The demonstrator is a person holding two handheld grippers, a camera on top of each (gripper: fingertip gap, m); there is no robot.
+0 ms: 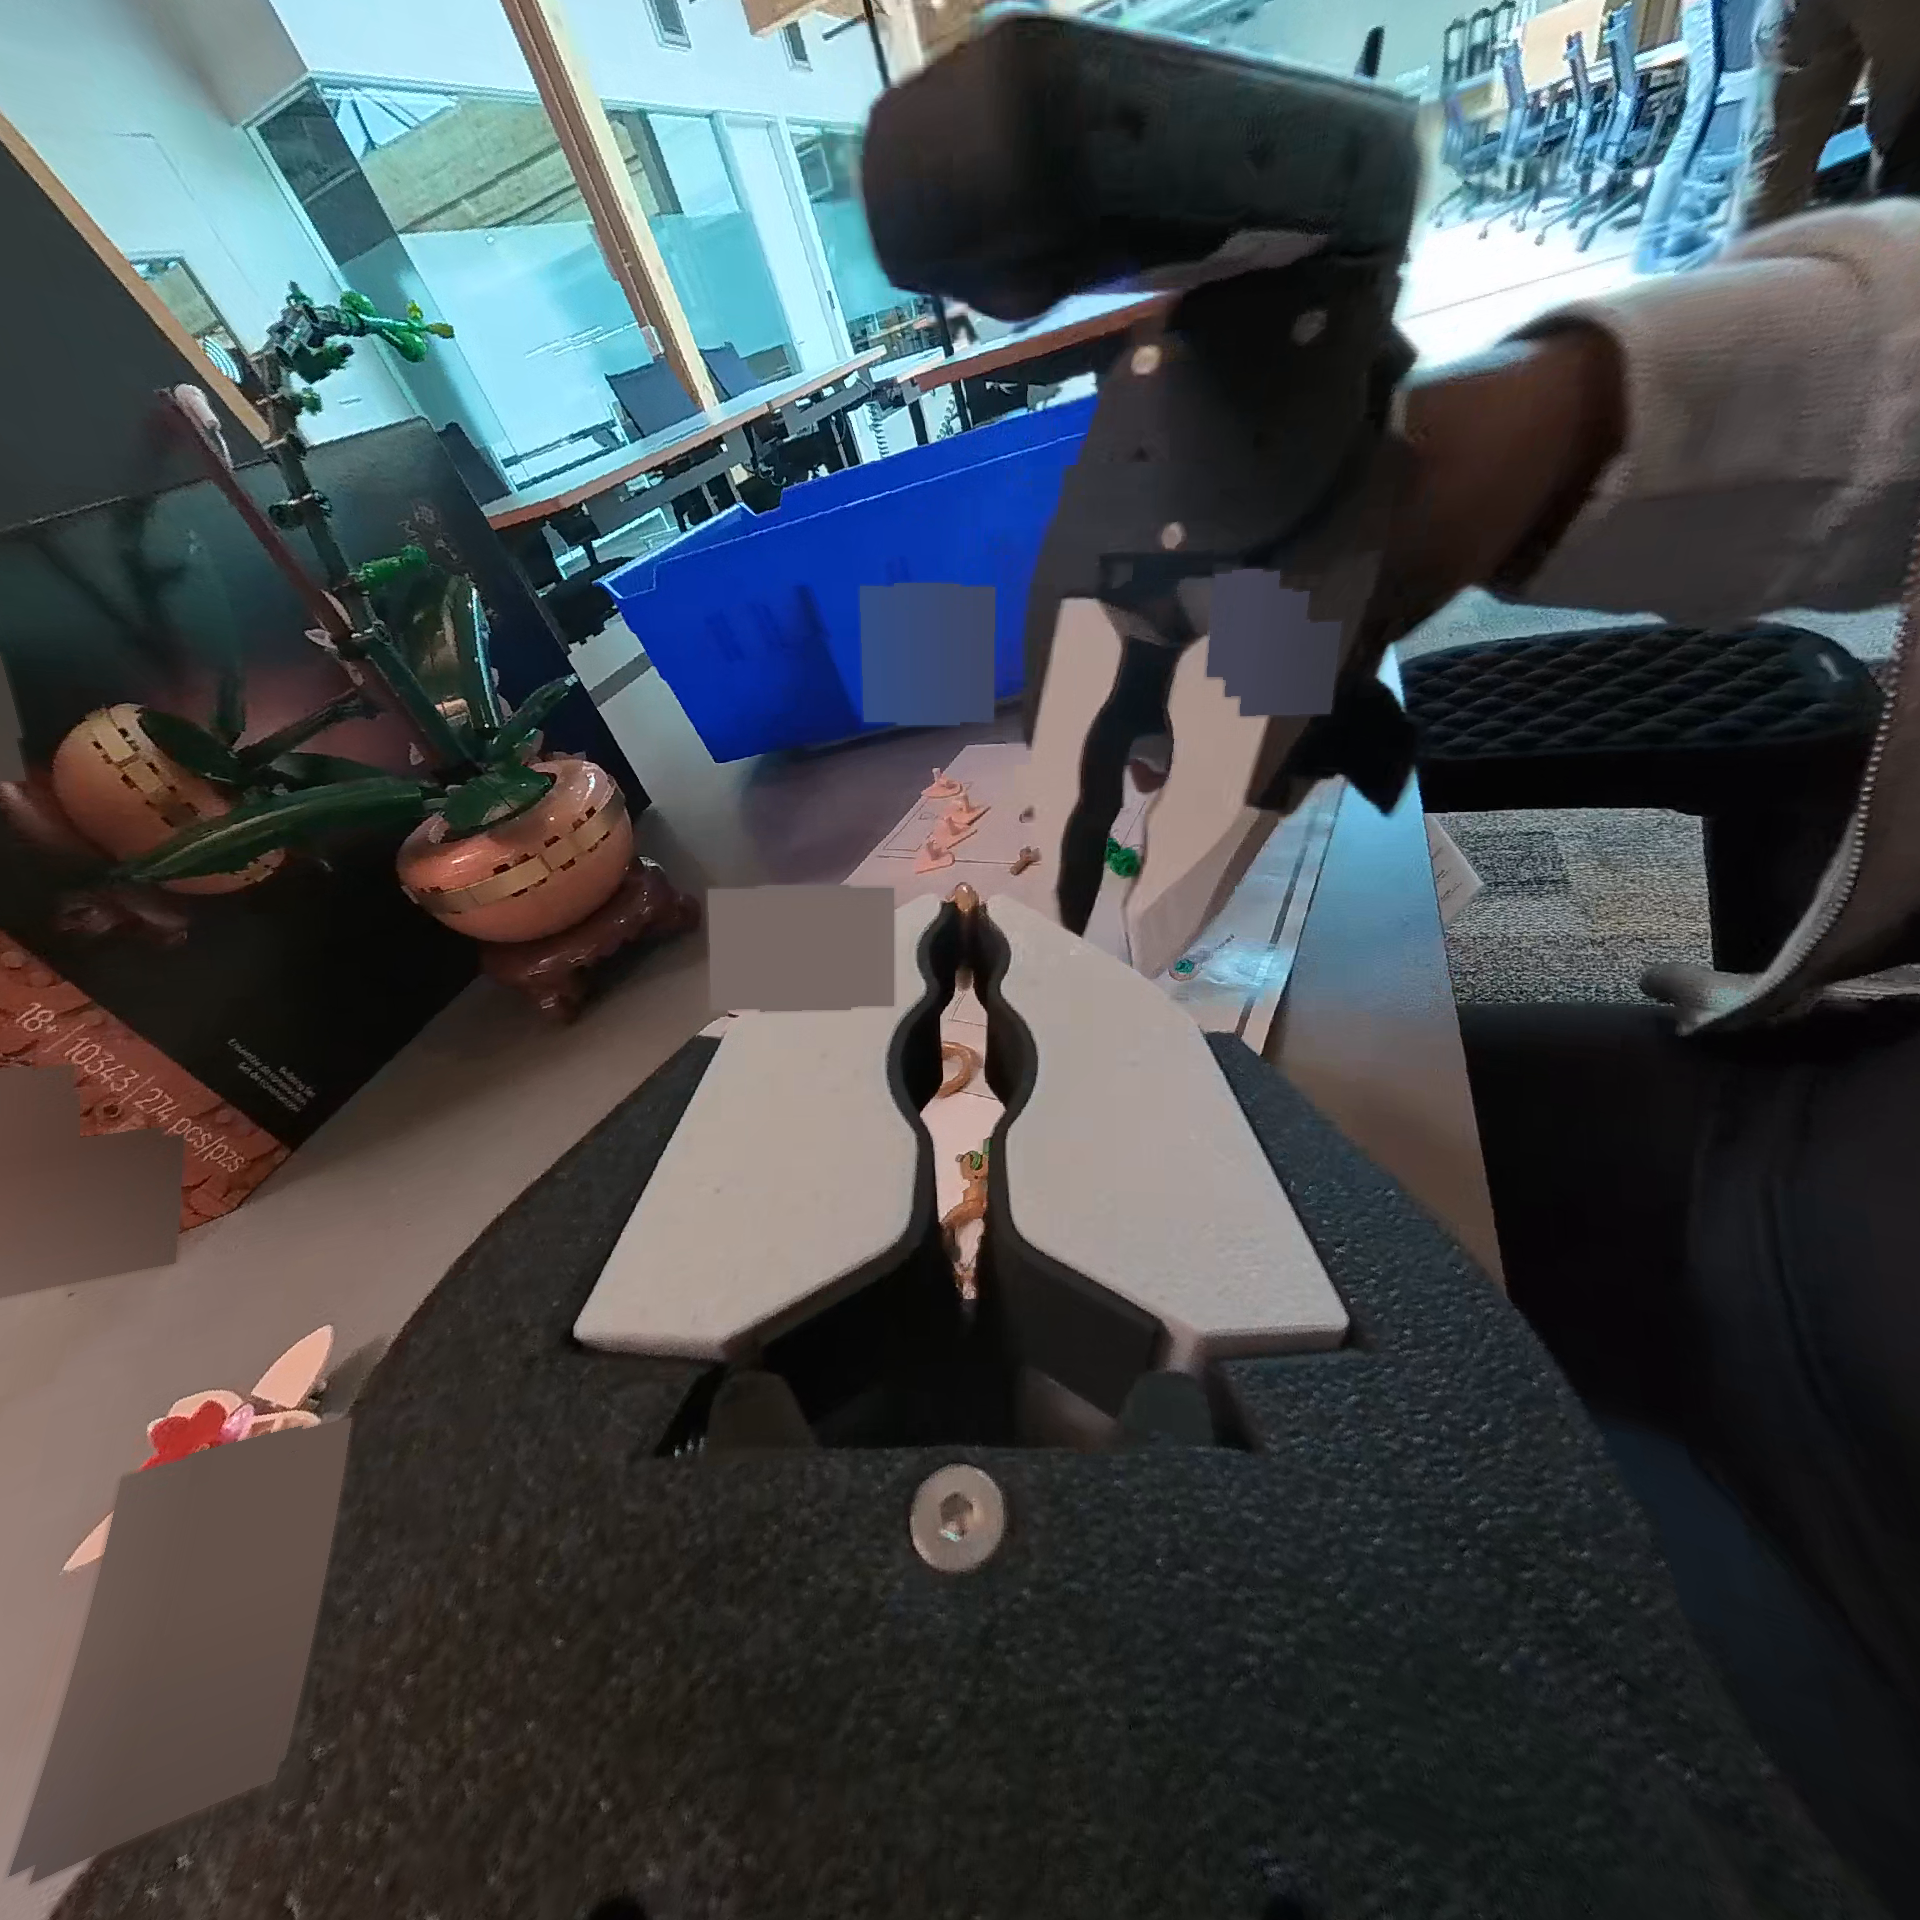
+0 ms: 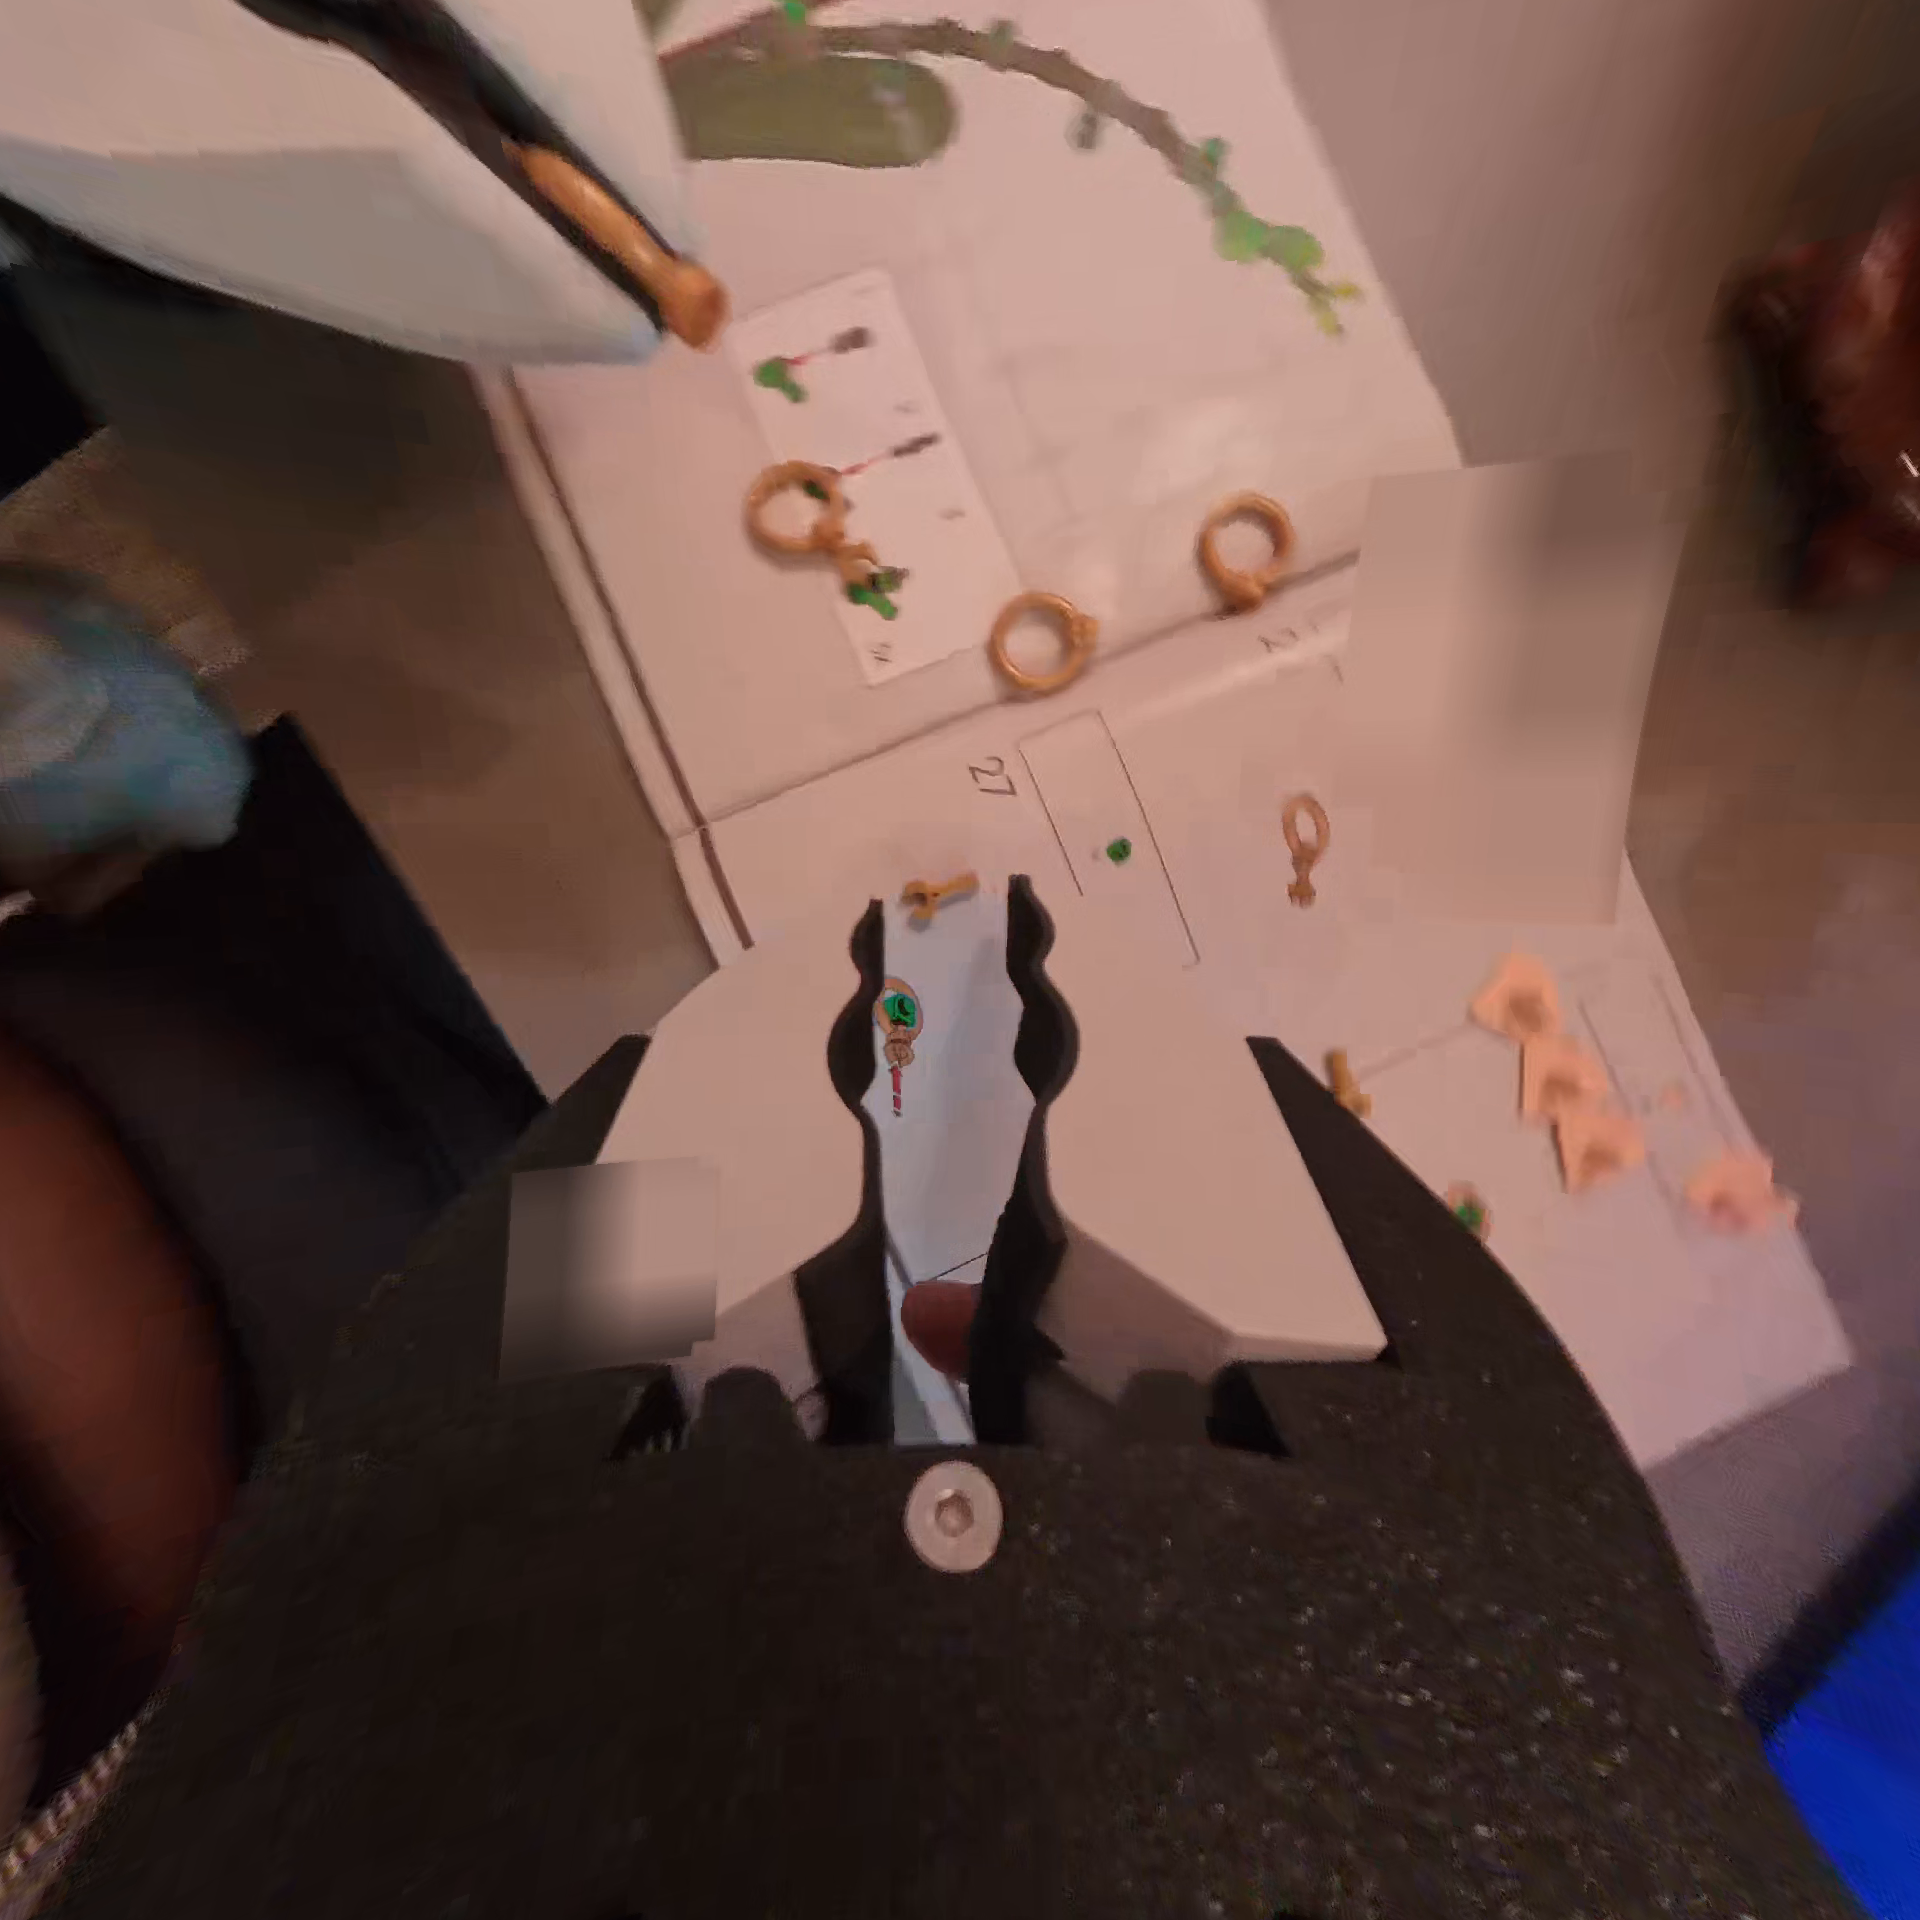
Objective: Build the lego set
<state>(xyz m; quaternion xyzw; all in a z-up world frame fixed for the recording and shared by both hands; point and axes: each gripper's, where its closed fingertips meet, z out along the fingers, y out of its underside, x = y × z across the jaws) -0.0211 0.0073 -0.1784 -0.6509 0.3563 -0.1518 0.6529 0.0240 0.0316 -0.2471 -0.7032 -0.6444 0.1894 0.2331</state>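
My left gripper (image 1: 964, 920) is shut on a slim tan Lego bar (image 1: 964, 899) whose end sticks out past the fingertips. It also shows in the right wrist view (image 2: 649, 312), top left, with the tan bar (image 2: 623, 239) held above the open instruction booklet (image 2: 1143, 416). My right gripper (image 2: 945, 904) is open and empty, pointing down over the booklet. It shows in the left wrist view (image 1: 1117, 914) just to the right of my left gripper. Three gold rings (image 2: 1042, 644) lie on the booklet, one of them (image 2: 800, 509) joined to green pieces.
A built Lego orchid in a pink pot (image 1: 520, 831) and the set's box (image 1: 156, 727) stand at the left. A blue bin (image 1: 790, 623) is behind. Peach pieces (image 2: 1558, 1081) and small tan pieces (image 2: 1302, 842) lie on the booklet. Pink and red flower parts (image 1: 208, 1429) lie at the near left.
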